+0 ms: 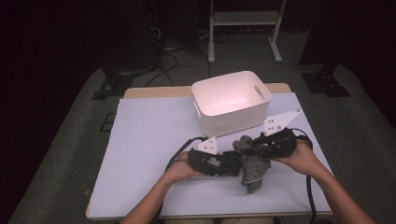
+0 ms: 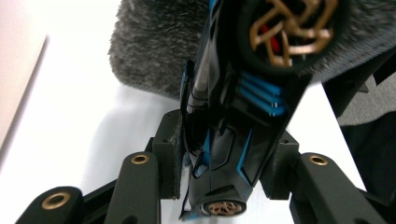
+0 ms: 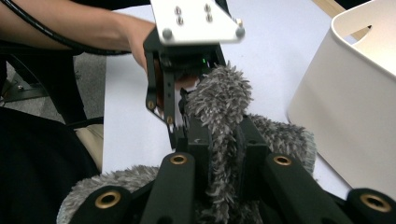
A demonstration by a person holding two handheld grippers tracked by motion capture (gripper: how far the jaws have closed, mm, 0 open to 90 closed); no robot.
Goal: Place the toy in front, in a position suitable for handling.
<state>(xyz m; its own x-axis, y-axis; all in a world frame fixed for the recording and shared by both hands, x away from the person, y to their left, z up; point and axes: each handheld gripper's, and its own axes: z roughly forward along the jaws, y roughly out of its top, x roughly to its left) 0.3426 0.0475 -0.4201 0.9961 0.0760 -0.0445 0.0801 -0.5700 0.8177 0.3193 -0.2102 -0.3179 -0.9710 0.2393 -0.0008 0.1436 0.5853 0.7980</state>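
Right tongs clench the grey fluffy cloth before the white bin; left tongs grip a black-and-blue toy, wrapping it.

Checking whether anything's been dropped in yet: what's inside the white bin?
The white bin shows bare inner walls and floor; its near wall hides the front strip of the floor. The grey fuzzy cloth lies outside.

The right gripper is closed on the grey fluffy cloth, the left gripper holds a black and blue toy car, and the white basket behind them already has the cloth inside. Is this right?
Not quite. The white basket is empty in the high view. The grey fluffy cloth is in front of it, pinched by the right gripper, as the right gripper view shows. The left gripper does hold the black and blue toy car.
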